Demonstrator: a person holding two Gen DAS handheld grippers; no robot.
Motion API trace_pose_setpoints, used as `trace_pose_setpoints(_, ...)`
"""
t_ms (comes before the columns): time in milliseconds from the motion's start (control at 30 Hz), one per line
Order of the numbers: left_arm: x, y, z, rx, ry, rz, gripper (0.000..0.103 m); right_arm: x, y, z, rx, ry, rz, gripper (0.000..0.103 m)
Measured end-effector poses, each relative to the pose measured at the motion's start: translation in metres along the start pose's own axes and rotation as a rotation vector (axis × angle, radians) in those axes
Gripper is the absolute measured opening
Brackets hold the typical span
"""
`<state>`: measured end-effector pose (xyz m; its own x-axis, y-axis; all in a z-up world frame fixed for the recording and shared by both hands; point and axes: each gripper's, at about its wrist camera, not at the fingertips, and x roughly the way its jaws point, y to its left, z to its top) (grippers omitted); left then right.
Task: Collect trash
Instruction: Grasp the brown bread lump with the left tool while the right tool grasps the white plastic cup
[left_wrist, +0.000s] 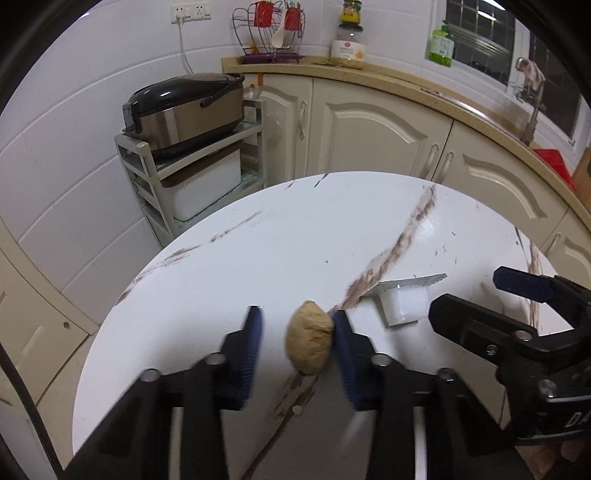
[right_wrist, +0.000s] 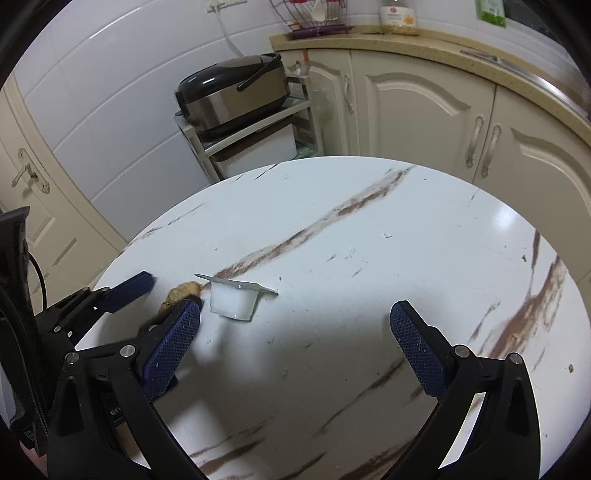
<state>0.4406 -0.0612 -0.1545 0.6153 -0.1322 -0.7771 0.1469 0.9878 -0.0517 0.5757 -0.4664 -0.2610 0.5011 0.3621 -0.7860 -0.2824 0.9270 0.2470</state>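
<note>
Two hand-held grippers (left_wrist: 297, 332) (right_wrist: 295, 328), one brown lump (left_wrist: 308, 338), one white cup (left_wrist: 404, 302)

A: What lies toward the near left of the bench (right_wrist: 369, 229)?

B: A tan, egg-shaped lump (left_wrist: 308, 343) with a rough, fibrous surface, lying on its side along a brown vein of the white marbled top. Its long axis runs roughly toward the viewer in the left wrist view. What it is made of cannot be told.

A: And just to its right?

B: A small white plastic cup (right_wrist: 233, 302), tipped so its narrow base points toward the viewer. Its grey foil lid (right_wrist: 236, 284), peeled and still attached at the rim, juts out flat on both sides. Cup and lump lie close together, apparently not touching.
</note>
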Motion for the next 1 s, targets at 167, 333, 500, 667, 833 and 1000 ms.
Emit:
trace_pose_setpoints(167,0.009,0.026,0.001,-0.057,-0.003,0.003,0.021,0.010,0.010,0.003,-0.013,0.014,0.002,0.102)
trace_pose_setpoints(333,0.012,0.047,-0.004,-0.117,-0.012,0.022,0.021,0.029,0.034,0.004,-0.078,0.035,-0.026,0.096)
trace_pose_setpoints(500,0.000,0.055,-0.012,-0.133,-0.035,0.014,0.021,0.033,0.054,0.002,-0.176,0.005,-0.091,0.040)
trace_pose_setpoints(667,-0.041,0.045,-0.038,-0.132,-0.060,-0.003,0.021,0.025,0.051,-0.001,-0.162,0.008,-0.032,0.039)
trace_pose_setpoints(833,-0.088,0.029,-0.069,-0.126,-0.091,-0.023,0.021,-0.001,0.039,-0.013,-0.117,-0.014,0.017,0.039)
trace_pose_setpoints(1000,-0.131,0.002,-0.090,-0.092,-0.129,-0.039,0.021,-0.044,0.031,-0.024,-0.088,-0.069,0.029,0.039)
